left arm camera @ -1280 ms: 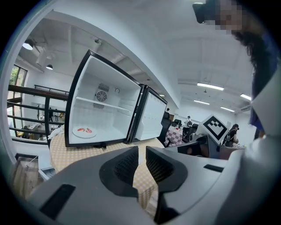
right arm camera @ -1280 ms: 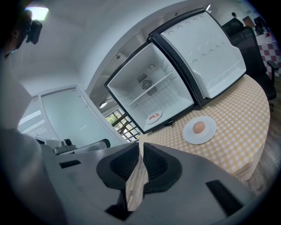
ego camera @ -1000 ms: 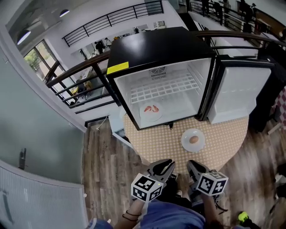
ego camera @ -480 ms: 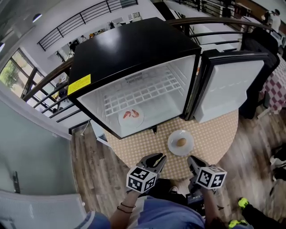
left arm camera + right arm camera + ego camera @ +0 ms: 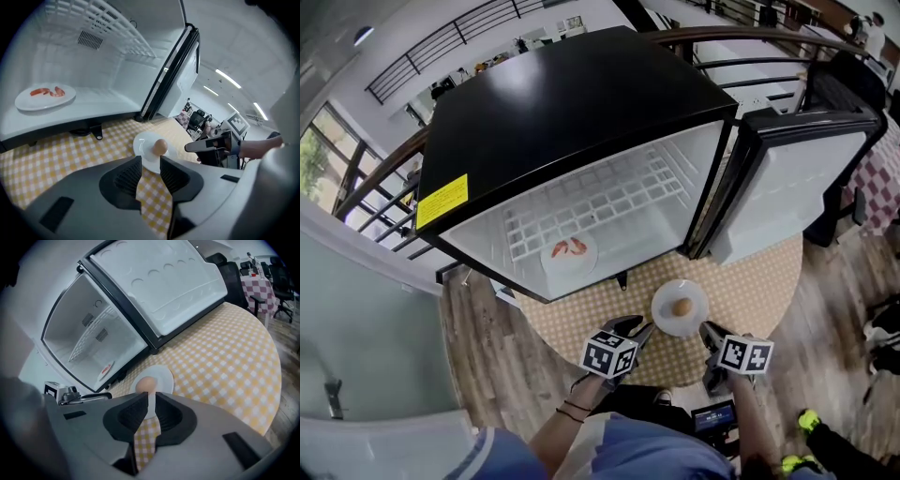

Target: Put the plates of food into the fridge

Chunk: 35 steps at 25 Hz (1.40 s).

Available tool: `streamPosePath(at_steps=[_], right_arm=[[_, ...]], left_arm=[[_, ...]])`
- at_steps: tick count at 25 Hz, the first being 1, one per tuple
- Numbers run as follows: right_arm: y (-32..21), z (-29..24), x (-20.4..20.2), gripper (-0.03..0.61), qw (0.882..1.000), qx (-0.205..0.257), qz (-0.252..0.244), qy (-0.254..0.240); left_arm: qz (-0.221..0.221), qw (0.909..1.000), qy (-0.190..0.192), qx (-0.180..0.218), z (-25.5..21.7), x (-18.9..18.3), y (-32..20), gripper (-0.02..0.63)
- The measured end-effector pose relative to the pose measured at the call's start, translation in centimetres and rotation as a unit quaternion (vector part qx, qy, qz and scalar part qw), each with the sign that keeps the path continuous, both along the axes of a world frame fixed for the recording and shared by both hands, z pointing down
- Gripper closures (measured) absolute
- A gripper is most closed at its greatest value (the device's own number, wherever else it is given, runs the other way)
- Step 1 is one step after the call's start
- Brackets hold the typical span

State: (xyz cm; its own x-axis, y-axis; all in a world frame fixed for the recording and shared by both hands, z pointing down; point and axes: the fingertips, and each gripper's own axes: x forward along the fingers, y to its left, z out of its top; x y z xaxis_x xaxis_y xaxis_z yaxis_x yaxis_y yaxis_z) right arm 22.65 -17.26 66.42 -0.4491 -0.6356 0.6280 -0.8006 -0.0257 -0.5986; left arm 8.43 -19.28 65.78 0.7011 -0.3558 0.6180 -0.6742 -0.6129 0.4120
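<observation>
White plate (image 5: 667,317) bearing an egg (image 5: 682,307), on the checkered bench (image 5: 581,323) before the open fridge (image 5: 572,103); second plate (image 5: 570,255) inside. Left hand-held gripper (image 5: 636,330) near the rim, jaws just opening, nothing pinched. Right hand-held gripper (image 5: 709,333) opposite, narrowly spread, empty.

Your head view looks steeply down from high above the fridge (image 5: 572,103) and the round table (image 5: 750,281). Your left gripper view sits low over the table's near edge and faces into the open fridge. Your right gripper view, equally low, faces across the table toward the fridge's open door. All three views share the egg plate (image 5: 664,317), which lies close ahead of both gripper cameras.
</observation>
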Motion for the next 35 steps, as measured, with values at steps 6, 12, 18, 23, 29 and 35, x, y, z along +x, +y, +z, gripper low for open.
streamPosePath(at_steps=[6, 12, 18, 23, 29, 35], right_arm=[[-1.6, 3.3, 1.4, 0.516, 0.999, -0.034, 0.020, 0.015], [-2.5, 4.3, 1.9, 0.508, 0.999, -0.044, 0.029, 0.011], [-2.8, 4.6, 1.6, 0.508, 0.998, -0.048, 0.036, 0.011], [-3.0, 4.6, 1.5, 0.512, 0.997, -0.061, 0.055, 0.000], [-2.9, 4.3, 1.6, 0.528, 0.993, -0.078, 0.085, -0.027], [-3.7, 2.1, 0.3, 0.531, 0.995, -0.065, 0.068, -0.026]], left_arm=[[0.009, 0.9990, -0.025, -0.037, 3.3, 0.7, -1.7, 0.495], [0.003, 0.9974, -0.030, -0.065, 4.8, 1.3, -2.9, 0.495], [0.003, 0.9971, -0.042, -0.063, 5.1, 1.7, -3.5, 0.495], [0.006, 0.9972, -0.049, -0.056, 5.2, 2.2, -3.6, 0.495], [-0.014, 0.9973, -0.035, -0.063, 5.0, 1.7, -3.7, 0.520], [-0.054, 0.9974, -0.006, -0.047, 2.9, 0.2, -4.4, 0.540]])
